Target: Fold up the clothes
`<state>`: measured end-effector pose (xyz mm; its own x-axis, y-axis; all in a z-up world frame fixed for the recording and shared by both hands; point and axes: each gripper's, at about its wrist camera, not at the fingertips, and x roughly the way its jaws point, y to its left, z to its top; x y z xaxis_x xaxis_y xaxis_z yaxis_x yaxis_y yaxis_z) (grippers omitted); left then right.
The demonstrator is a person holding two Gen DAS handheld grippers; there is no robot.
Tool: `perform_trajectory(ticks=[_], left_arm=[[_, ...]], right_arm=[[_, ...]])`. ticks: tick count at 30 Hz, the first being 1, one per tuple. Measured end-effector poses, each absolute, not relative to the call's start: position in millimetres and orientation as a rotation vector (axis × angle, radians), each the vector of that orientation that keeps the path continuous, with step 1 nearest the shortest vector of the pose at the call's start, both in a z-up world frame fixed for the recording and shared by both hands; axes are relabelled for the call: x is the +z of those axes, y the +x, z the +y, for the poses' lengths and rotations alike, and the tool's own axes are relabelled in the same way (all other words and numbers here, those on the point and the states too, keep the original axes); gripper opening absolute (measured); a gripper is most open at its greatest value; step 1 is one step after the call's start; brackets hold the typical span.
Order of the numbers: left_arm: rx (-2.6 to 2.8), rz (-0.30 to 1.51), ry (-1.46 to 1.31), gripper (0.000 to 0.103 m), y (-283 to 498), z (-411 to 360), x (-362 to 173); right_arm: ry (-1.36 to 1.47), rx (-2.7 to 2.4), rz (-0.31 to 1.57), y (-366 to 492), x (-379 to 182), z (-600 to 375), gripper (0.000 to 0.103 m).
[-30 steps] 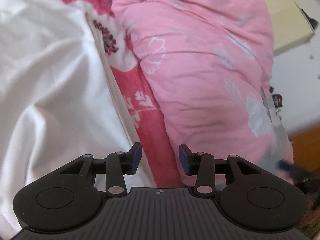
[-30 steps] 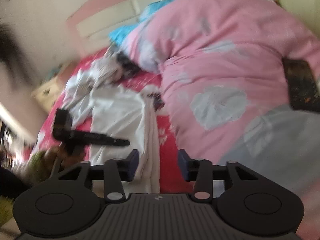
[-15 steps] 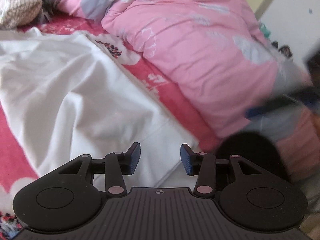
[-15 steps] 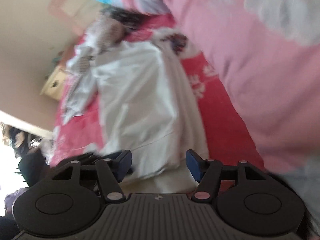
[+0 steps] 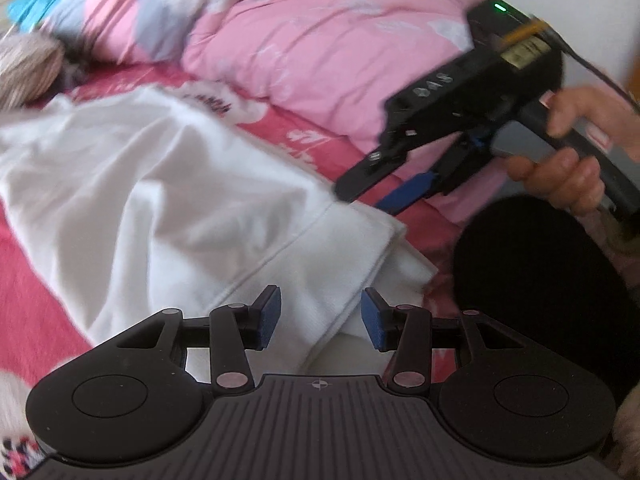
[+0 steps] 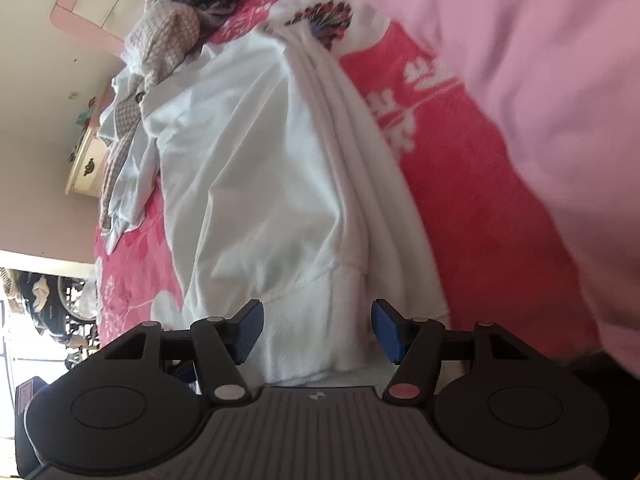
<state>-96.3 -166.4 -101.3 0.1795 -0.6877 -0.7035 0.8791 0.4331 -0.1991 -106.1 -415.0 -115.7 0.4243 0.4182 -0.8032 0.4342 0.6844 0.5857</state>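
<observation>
- White garment (image 5: 168,184) lies spread on the red floral bedsheet (image 5: 24,264), its hemmed corner nearest both grippers — pink quilt (image 5: 320,40) bunched beside it.
- Left gripper (image 5: 320,316): jaws apart over the hem, pads clear of the cloth.
- Right gripper (image 6: 316,330): jaws spread wide above the hem, nothing pinched; a hand (image 5: 568,168) carries it.

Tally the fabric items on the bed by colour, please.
White garment: 1
Pink quilt: 1
Red floral bedsheet: 1
Beige checked clothing: 1
Pale grey clothing, crumpled: 1
Total: 5
</observation>
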Motion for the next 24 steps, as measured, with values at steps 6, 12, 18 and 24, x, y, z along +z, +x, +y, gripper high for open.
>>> perform_trajectory(ticks=[6, 12, 18, 24], left_arm=[[-1.173, 0.706, 0.414, 0.051, -116, -208, -110], [-1.138, 0.692, 0.419, 0.043, -112, -233, -119], [-1.112, 0.848, 0.181, 0.026, -76, -216, -123], [-1.128, 0.958, -0.039, 0.025, -50, -194, -131]], right_arm=[[0.921, 0.012, 1.186, -103, -125, -418, 0.064], [1.047, 0.101, 1.103, -105, -119, -431, 0.065], [1.125, 0.068, 1.053, -116, -119, -454, 0.065], [1.196, 0.044, 1.089, -117, -137, -456, 0.065]])
